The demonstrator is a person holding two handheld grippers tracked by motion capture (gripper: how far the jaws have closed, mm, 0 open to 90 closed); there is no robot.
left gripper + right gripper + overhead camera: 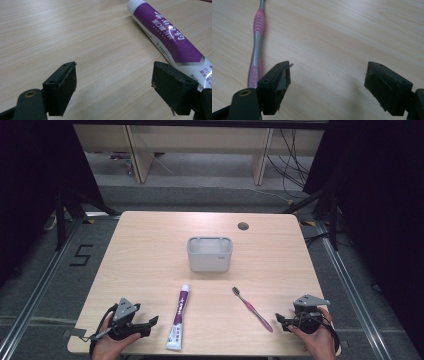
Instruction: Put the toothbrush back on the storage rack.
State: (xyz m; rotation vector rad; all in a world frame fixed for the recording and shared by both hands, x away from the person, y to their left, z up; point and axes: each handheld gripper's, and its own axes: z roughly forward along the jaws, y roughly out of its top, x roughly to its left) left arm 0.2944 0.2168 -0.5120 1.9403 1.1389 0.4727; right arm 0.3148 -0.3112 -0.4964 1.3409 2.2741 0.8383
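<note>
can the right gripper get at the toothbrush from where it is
Probably yes: the right gripper is open beside the toothbrush, with bare table between them and nothing in the way.

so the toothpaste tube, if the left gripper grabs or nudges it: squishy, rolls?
The toothpaste tube lies flat near the open left gripper. Its body looks round and plump, so a sideways nudge would probably roll it. The glossy skin likely dents under the pads and may be slippery. It is probably light.

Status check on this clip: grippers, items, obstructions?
Left gripper open, right gripper open, both empty. Toothpaste, toothbrush flat before holder. Nothing between.
</note>
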